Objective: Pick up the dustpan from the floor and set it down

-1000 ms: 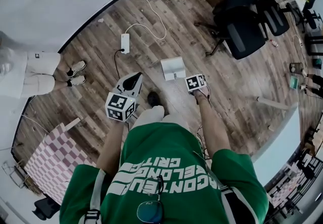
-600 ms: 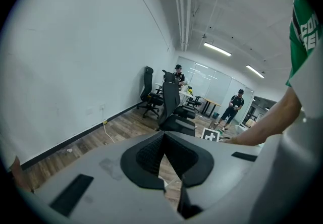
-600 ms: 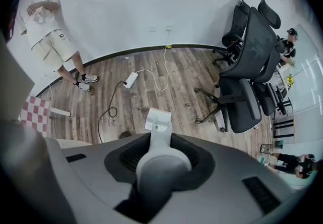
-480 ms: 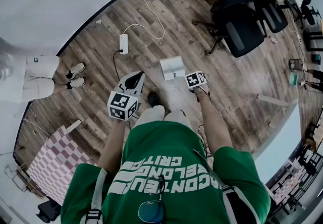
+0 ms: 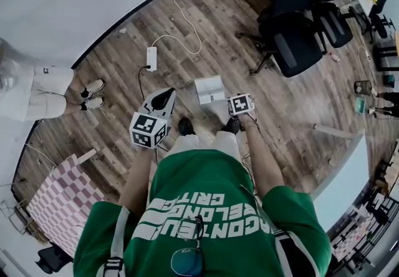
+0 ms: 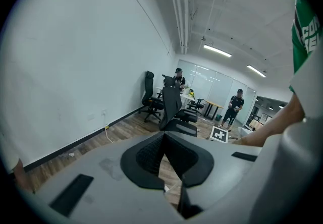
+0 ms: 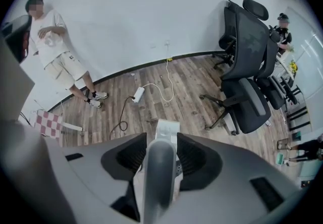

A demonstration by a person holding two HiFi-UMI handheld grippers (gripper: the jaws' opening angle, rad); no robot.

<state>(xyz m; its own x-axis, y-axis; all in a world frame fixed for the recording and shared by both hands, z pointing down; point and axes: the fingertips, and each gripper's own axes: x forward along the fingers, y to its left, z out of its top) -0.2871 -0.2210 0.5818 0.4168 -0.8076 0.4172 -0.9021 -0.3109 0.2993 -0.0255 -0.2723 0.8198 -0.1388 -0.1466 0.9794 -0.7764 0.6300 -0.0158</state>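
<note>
The grey dustpan (image 5: 210, 89) rests on the wood floor just ahead of my feet, its long handle (image 7: 160, 177) rising straight up. My right gripper (image 5: 233, 111) points steeply down over it. In the right gripper view the handle stands between the pads of the right gripper (image 7: 161, 155), whose jaws are opening, and the pan (image 7: 167, 130) shows below. My left gripper (image 5: 168, 95) hangs to the left of the dustpan, apart from it. In the left gripper view the left gripper (image 6: 164, 140) has its tips together with nothing held.
A white power strip (image 5: 151, 55) with cables lies on the floor beyond the dustpan. Black office chairs (image 5: 300, 38) stand at the right. A person (image 5: 43, 88) stands by the wall at left. A checkered mat (image 5: 59, 204) lies at lower left, and a white panel (image 5: 341, 176) at lower right.
The right gripper has risen a little along the dustpan handle. The left gripper has shifted slightly. The dustpan stays on the floor.
</note>
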